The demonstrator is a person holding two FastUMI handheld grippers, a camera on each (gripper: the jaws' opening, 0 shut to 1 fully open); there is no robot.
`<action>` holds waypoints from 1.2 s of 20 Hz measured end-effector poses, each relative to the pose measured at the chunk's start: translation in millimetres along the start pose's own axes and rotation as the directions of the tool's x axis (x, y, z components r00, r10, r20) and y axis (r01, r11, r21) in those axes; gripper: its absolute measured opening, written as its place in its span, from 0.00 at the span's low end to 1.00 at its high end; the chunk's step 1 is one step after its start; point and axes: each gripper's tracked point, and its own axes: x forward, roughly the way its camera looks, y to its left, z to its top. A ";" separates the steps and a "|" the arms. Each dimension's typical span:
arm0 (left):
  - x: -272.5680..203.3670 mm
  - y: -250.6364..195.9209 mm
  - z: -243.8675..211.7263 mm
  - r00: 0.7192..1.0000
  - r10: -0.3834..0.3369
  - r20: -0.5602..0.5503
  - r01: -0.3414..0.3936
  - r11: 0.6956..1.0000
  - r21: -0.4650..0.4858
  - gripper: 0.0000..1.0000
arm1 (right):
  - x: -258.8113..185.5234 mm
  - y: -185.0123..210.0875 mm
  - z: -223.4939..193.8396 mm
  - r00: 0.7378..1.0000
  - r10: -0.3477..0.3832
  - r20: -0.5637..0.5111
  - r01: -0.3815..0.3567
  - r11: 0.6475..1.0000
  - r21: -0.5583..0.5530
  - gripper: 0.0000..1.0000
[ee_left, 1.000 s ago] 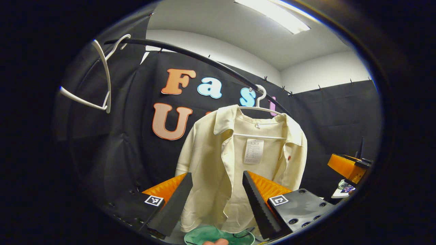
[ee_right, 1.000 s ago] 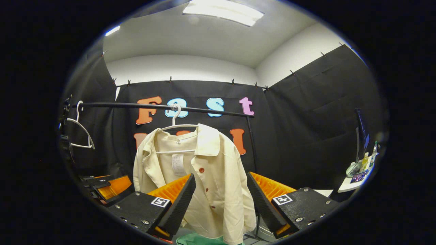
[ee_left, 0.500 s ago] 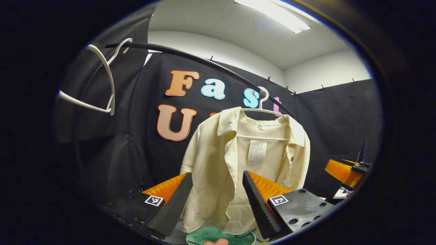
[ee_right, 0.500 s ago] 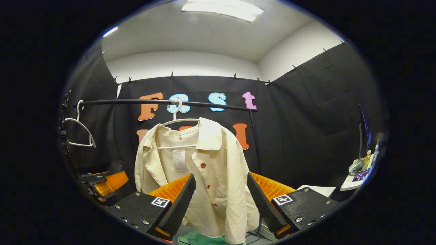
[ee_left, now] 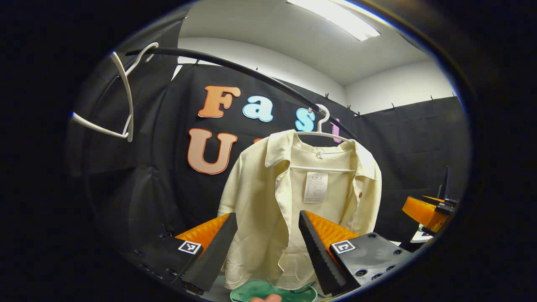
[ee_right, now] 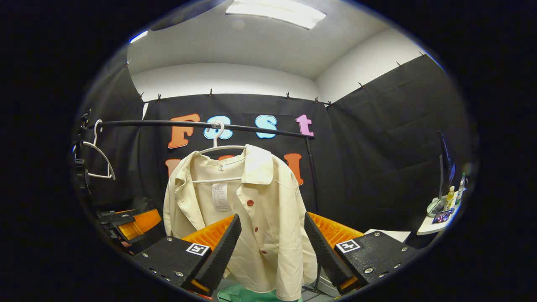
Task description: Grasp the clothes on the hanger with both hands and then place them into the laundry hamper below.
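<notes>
hanging on its hanger (ee_left: 322,135), cream shirt (ee_left: 268,209) untouched; left gripper (ee_left: 268,247) and right gripper (ee_right: 272,247) both spread apart

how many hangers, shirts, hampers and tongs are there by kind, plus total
hangers: 2, one bare, one under the shirt
shirts: 1, cream
hampers: 1, green
tongs: 2, left tongs, right tongs, both open
total: 6

Since a second ago the cream shirt (ee_left: 268,209) sits marginally lower and further right in the left gripper view; in the right gripper view it (ee_right: 260,226) sits slightly higher and larger. The empty hanger (ee_left: 121,96) dipped half a second ago and has returned to its former place.
</notes>
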 end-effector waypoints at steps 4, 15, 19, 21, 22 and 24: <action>-4.9 6.2 4.4 1.000 0.009 0.013 -0.009 1.000 0.016 0.96 | 35.3 24.6 -10.6 0.998 0.062 -0.026 -0.063 0.998 -0.004 0.94; -22.6 28.2 15.5 0.998 0.046 0.043 -0.046 0.999 0.011 0.96 | 181.4 2.7 -67.3 0.974 -0.202 -0.105 0.192 0.976 -0.101 0.95; -20.0 36.6 14.5 0.997 0.051 0.054 -0.052 0.999 0.014 0.96 | 171.9 -20.9 -61.4 0.962 -0.263 -0.070 0.258 0.963 -0.076 0.93; -16.5 36.4 10.7 0.998 0.044 0.043 -0.045 0.999 0.010 0.96 | 170.5 -34.9 -55.8 0.959 -0.280 -0.051 0.276 0.958 -0.081 0.88; -14.3 35.3 9.2 0.998 0.039 0.040 -0.040 0.999 0.007 0.96 | 170.6 -44.9 -54.7 0.951 -0.307 -0.048 0.301 0.948 -0.104 0.86; -8.0 30.4 6.7 0.999 0.022 0.034 -0.022 1.000 0.004 0.96 | 167.6 -59.6 -53.8 0.942 -0.330 -0.058 0.323 0.940 -0.112 0.79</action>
